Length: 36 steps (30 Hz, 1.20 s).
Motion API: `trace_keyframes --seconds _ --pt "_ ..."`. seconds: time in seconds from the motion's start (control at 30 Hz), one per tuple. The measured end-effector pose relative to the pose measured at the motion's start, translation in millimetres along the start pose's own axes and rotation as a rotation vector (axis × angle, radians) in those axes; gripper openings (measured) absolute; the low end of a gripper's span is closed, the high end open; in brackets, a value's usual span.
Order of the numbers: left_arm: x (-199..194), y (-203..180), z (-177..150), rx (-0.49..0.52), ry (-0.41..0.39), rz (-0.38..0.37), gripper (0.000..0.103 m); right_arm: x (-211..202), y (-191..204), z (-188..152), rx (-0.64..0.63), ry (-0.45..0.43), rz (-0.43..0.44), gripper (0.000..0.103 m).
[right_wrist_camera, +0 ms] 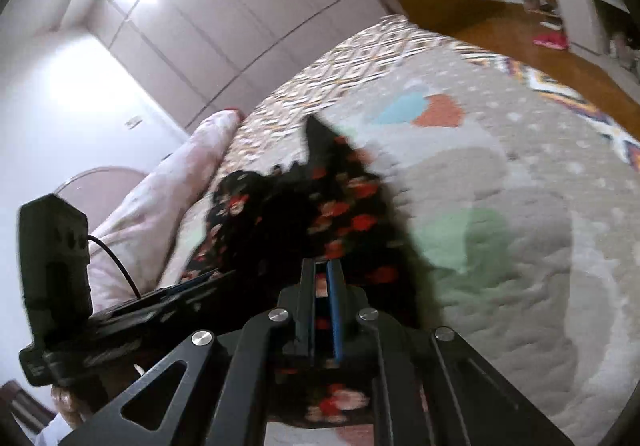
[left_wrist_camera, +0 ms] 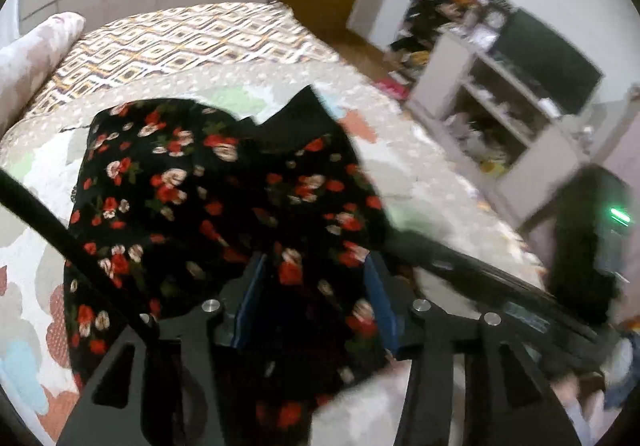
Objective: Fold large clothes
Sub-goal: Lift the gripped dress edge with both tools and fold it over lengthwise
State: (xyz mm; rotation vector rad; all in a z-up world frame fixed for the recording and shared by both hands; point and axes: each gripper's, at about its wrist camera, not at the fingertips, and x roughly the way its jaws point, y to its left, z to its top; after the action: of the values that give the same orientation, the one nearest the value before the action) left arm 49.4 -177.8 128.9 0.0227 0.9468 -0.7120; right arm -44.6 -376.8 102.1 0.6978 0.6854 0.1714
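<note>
A black garment with red and white flowers lies bunched on the bed's quilt and hangs up toward both grippers. My left gripper has its blue-padded fingers set wide apart, with the floral cloth draped between and over them. My right gripper is shut on a fold of the same garment, holding it lifted off the quilt. The right gripper's body also shows in the left wrist view, close on the right.
A patterned bedspread covers the far part of the bed, with a pink pillow at the left. A white shelf unit with a dark screen stands beyond the bed's right edge. Wardrobe doors line the wall.
</note>
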Motion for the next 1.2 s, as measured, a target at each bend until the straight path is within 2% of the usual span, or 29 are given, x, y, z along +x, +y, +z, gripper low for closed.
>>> trace_keyframes --seconds 0.03,0.07,0.1,0.13,0.23,0.3,0.37,0.53,0.57,0.6,0.63,0.67,0.8,0.9,1.0,1.1,1.13,1.17,1.2 --pt "-13.2 1.2 -5.3 -0.001 -0.003 -0.03 0.052 5.1 5.1 1.3 0.001 0.022 0.033 0.034" --pt "-23.6 3.5 -9.5 -0.005 -0.012 -0.043 0.055 9.9 9.7 2.3 0.007 0.043 0.063 0.061" --pt "-37.0 7.4 -16.2 -0.008 -0.03 -0.058 0.057 14.5 14.1 2.9 0.018 0.058 0.091 0.071" --pt "-48.5 12.1 -22.7 -0.009 -0.048 -0.062 0.061 18.4 18.1 3.6 0.027 0.067 0.112 0.077" --pt "-79.3 31.6 -44.9 -0.016 -0.104 -0.017 0.064 34.6 30.6 7.4 0.029 0.098 0.128 0.077" --pt "-91.8 48.3 -58.7 -0.017 -0.144 0.078 0.065 48.1 39.7 9.8 0.022 0.125 0.11 0.079" --pt "-95.9 61.8 -68.1 -0.024 -0.155 0.121 0.065 67.1 48.1 12.4 0.022 0.169 0.079 0.084" --pt "-92.5 101.9 -84.8 -0.097 -0.128 0.191 0.065 114.0 73.1 18.4 -0.003 0.224 -0.008 0.085" --pt "-92.8 106.4 -86.3 -0.11 -0.129 0.199 0.065 122.6 82.3 18.0 -0.035 0.234 -0.033 0.08" --pt "-93.2 113.1 -86.3 -0.132 -0.134 0.207 0.065 128.8 89.3 18.1 -0.069 0.246 -0.054 0.07" --pt "-94.4 116.5 -86.6 -0.145 -0.138 0.21 0.065 134.6 98.9 16.7 -0.127 0.265 -0.096 0.031" --pt "-95.3 120.5 -84.1 -0.163 -0.146 0.209 0.065 138.9 109.9 17.4 -0.196 0.283 -0.132 0.025" --pt "-96.7 121.2 -66.9 -0.208 -0.188 0.18 0.065 113.4 143.6 29.7 -0.421 0.216 -0.174 0.021" --pt "-83.7 108.7 -48.3 -0.215 -0.199 0.137 0.065 84.4 142.9 45.6 -0.488 0.146 -0.198 0.021" --pt "-61.0 93.0 -34.4 -0.201 -0.175 0.107 0.065 61.9 109.4 62.0 -0.425 0.103 -0.221 0.021" --pt "-22.5 75.4 -30.2 -0.19 -0.092 0.076 0.067 58.1 55.8 66.5 -0.302 0.115 -0.241 0.021" --pt "-12.4 71.5 -31.7 -0.187 -0.065 0.085 0.067 64.4 37.6 62.7 -0.267 0.139 -0.246 0.021" --pt "-4.4 66.9 -34.2 -0.176 -0.052 0.107 0.073 72.9 17.8 55.9 -0.236 0.17 -0.254 0.021" --pt "5.9 56.7 -37.7 -0.131 -0.046 0.18 0.076 78.7 5.2 50.1 -0.217 0.186 -0.254 0.022"
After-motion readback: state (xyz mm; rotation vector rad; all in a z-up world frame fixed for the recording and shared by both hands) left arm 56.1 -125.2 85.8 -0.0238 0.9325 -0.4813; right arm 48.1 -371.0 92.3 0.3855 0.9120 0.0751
